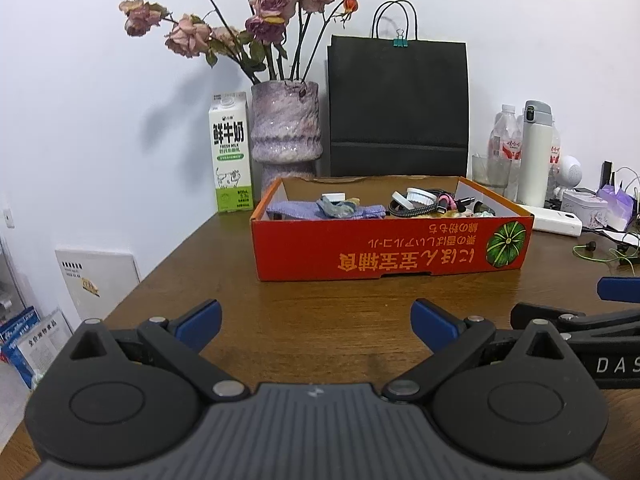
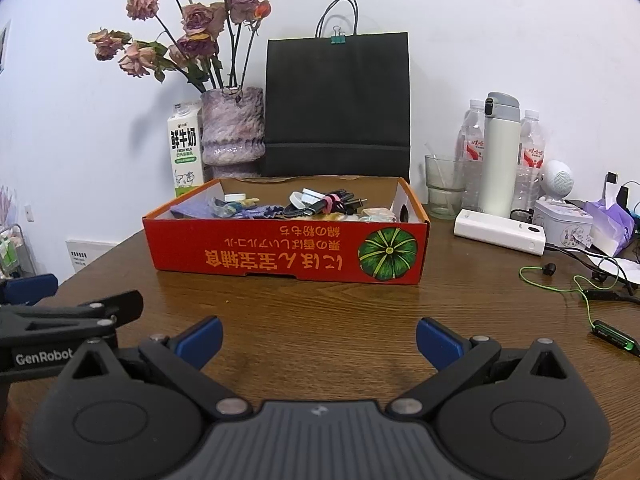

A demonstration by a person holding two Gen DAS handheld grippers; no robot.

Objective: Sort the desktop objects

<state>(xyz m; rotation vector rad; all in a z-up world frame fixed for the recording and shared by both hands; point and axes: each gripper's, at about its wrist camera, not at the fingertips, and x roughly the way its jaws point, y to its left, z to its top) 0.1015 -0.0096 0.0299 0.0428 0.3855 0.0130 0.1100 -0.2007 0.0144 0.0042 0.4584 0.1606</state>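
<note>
A red cardboard box (image 1: 376,254) (image 2: 280,254) with a green pumpkin print stands in the middle of the brown wooden table (image 1: 320,312) (image 2: 320,312). Inside lie a purple cloth (image 1: 320,211), a white lid (image 1: 418,196), coiled black cables (image 2: 320,204) and other small items. My left gripper (image 1: 316,322) hovers open over the near table edge, short of the box, with nothing between its blue pads. My right gripper (image 2: 319,338) is likewise open and empty, beside the left one. Green wired earphones (image 2: 576,280) lie on the table at the right.
Behind the box stand a milk carton (image 1: 231,152), a purple vase of dried roses (image 1: 286,132) and a black paper bag (image 1: 398,108). At the right are a white flask (image 2: 499,156), water bottles (image 2: 474,136), a glass (image 2: 444,186), a white power bank (image 2: 500,232) and a tin (image 2: 562,220).
</note>
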